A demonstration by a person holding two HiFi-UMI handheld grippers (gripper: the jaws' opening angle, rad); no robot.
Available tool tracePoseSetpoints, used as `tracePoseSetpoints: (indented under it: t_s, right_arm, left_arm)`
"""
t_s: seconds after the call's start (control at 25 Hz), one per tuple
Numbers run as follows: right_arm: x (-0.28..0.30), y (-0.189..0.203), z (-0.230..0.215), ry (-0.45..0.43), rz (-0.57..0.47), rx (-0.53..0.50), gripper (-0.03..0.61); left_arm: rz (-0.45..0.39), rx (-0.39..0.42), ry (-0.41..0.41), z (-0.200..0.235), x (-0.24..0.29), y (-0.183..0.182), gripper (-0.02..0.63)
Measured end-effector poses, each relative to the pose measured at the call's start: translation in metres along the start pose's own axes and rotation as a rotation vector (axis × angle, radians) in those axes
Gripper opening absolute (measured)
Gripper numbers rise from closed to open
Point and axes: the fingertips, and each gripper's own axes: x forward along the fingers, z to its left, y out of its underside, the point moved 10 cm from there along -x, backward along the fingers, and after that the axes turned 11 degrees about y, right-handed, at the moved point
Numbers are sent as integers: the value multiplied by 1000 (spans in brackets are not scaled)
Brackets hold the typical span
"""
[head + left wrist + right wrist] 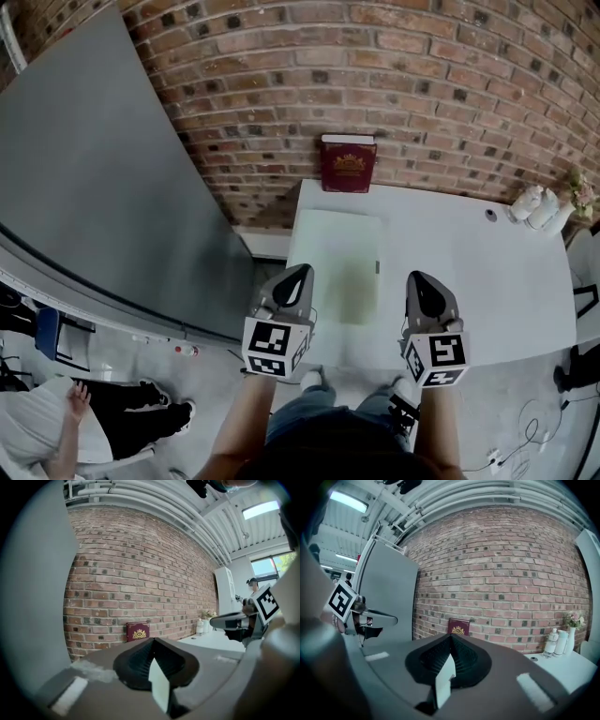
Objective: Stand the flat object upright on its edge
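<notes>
At the far edge of the counter (487, 272), the red book (348, 166) is standing upright against the brick wall (422, 84) — you are holding the left tongs (298, 272) and right tongs (419, 278) closed, empty.

The left gripper (302, 270) and right gripper (419, 277) are grey, tapering shells lined with black ribbed pads (138, 660). Each carries a white cube (275, 348) printed with black square markers. The person wears blue jeans (319, 408) and light shoes (312, 379).
</notes>
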Motion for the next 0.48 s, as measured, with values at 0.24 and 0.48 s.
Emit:
tracePoseSetpoints:
  t_s: [0.24, 0.48]
  right_arm:
    - [3, -13, 46, 25, 11, -23, -2]
    - [4, -14, 60, 49, 13, -14, -2]
  left_arm:
    - [-8, -13, 32, 40, -19, 0, -2]
    - [-10, -33, 28, 62, -27, 4, -2]
